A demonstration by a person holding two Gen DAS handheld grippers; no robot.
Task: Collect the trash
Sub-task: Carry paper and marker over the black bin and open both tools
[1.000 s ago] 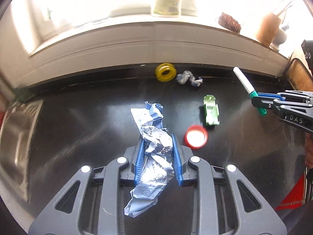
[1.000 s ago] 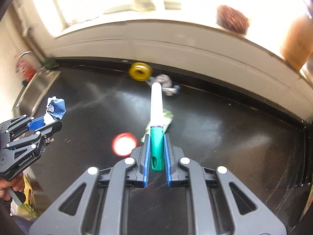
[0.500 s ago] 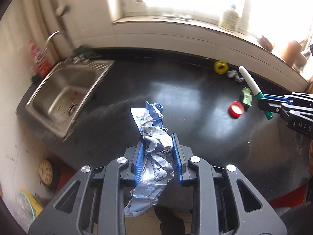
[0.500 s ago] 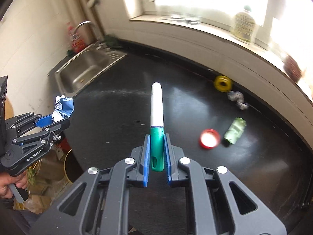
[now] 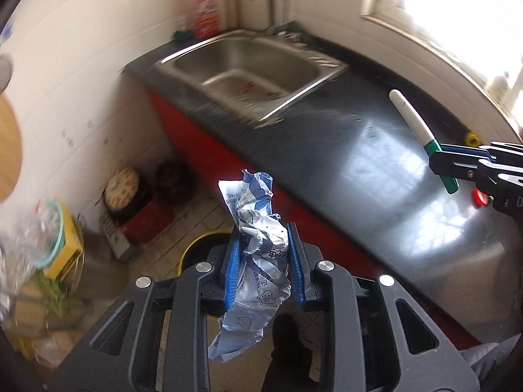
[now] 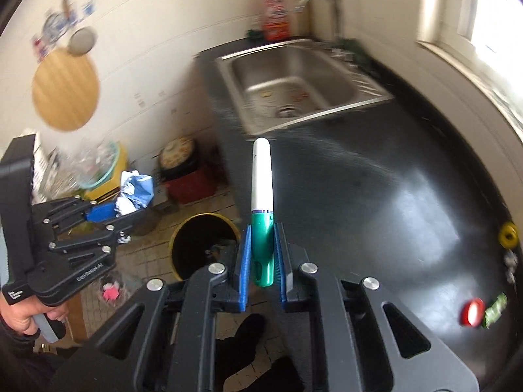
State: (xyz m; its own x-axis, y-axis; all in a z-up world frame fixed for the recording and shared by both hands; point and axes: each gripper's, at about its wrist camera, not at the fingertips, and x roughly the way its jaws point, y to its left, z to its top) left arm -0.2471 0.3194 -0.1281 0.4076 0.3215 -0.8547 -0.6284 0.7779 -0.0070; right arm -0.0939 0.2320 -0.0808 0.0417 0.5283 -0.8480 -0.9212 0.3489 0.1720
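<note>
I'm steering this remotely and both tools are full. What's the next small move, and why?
Probably carry both tools on until they hang over the yellow-rimmed bin on the floor, then let go. The left tool grips the crumpled wrapper and the right tool grips the marker; the marker looks to be above the counter's edge, beside the bin, not over its opening.

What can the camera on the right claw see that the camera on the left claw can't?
Only the right wrist view shows the person's hand on the left claw's handle, the round wooden board on the wall and the crumpled green wrapper on the counter.

Only the left wrist view shows the bottom end of the crumpled blue-and-white wrapper hanging below the left claw.

Both show the steel sink, the black counter, the yellow-rimmed bin on the floor, and the white-and-green marker squeezed in the right claw.
</note>
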